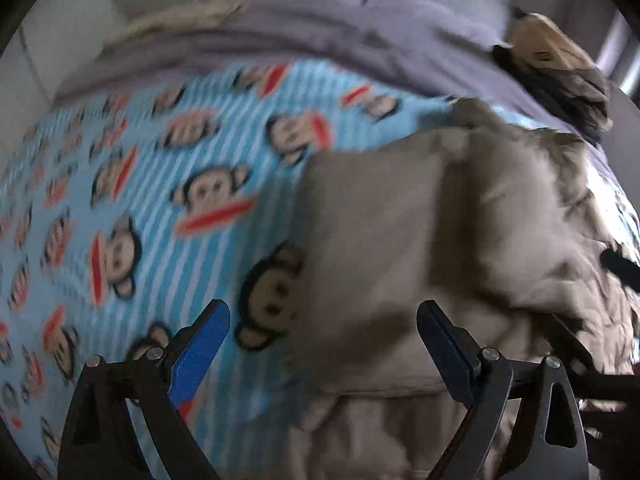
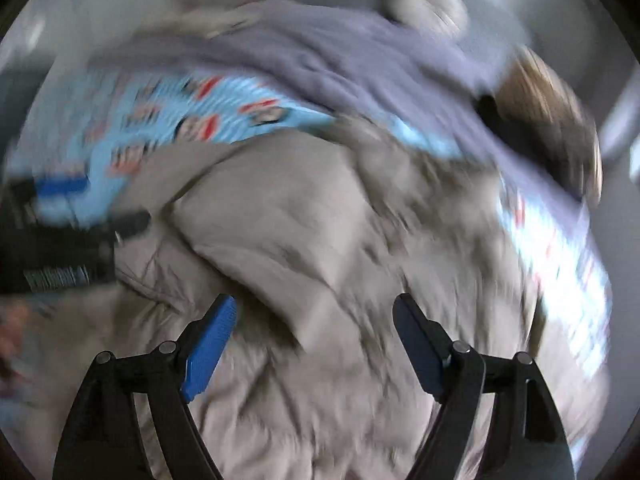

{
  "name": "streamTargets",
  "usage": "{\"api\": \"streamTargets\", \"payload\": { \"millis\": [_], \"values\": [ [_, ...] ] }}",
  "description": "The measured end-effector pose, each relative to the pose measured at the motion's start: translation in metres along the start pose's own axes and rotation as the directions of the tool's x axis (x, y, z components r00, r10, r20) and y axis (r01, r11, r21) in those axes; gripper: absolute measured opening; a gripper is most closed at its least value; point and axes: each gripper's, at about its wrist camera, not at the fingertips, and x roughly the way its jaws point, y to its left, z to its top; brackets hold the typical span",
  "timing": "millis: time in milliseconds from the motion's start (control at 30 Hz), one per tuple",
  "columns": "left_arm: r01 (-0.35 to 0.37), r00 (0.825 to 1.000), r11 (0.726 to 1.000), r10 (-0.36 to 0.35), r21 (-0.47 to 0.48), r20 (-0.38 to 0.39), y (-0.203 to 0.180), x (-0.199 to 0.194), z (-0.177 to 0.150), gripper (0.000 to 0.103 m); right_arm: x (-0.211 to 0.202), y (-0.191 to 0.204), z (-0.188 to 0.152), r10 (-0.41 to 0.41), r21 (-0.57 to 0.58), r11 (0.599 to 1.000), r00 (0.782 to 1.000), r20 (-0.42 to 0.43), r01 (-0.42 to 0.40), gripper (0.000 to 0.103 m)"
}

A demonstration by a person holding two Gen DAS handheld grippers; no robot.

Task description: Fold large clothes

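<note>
1. Jacket (image 1: 400,240): a beige, crumpled garment lying on a bed, on a light blue striped sheet (image 1: 140,208) printed with monkey faces
2. In the left wrist view the jacket fills the area from 3 o'clock to 6 o'clock, with a flatter folded panel near the centre and wrinkled cloth toward 4 o'clock
3. Left gripper (image 1: 323,322) has its blue pads spread wide; nothing is pinched, and it hangs over the jacket's edge where it meets the sheet
4. In the right wrist view the jacket (image 2: 300,240) covers the centre and everything down to 6 o'clock; the picture is blurred
5. Right gripper (image 2: 314,316) is also spread, with only loose cloth below the pads and none clamped
6. The left gripper (image 2: 60,188) shows at 9 o'clock in the right wrist view, beside the jacket
7. A lavender blanket (image 1: 340,40) lies at 12 o'clock, and a tan and black thing (image 1: 556,68) sits at 2 o'clock; I cannot tell what it is
</note>
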Motion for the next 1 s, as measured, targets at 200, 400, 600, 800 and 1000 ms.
{"api": "streamTargets", "payload": {
  "millis": [200, 400, 600, 800, 1000],
  "values": [
    [0.083, 0.996, 0.997, -0.083, 0.002, -0.038, 0.009, 0.017, -0.003, 0.095, 0.046, -0.027, 0.017, -0.174, 0.116, 0.977, 0.983, -0.051, 0.179, 0.083],
    [0.332, 0.935, 0.917, -0.351, -0.220, -0.054, 0.062, 0.033, 0.035, 0.095, 0.073, -0.163, -0.045, 0.101, 0.707, 0.706, 0.985, -0.140, 0.028, 0.083],
    [0.472, 0.838, 0.764, -0.543, -0.440, -0.044, 0.088, 0.086, 0.066, 0.067, 0.098, -0.206, -0.091, 0.309, 0.881, 0.459, 0.950, -0.042, -0.111, 0.048],
    [0.389, 0.921, 0.918, -0.386, -0.074, 0.060, 0.020, 0.024, 0.080, 0.024, 0.103, -0.212, -0.091, 0.290, 0.861, 0.496, 0.956, -0.042, -0.113, 0.018],
    [0.028, 0.999, 0.985, -0.034, 0.173, 0.035, -0.026, 0.060, 0.081, 0.024, 0.093, -0.198, -0.113, 0.255, 0.865, 0.496, 0.965, -0.055, -0.081, 0.018]
  ]
}}
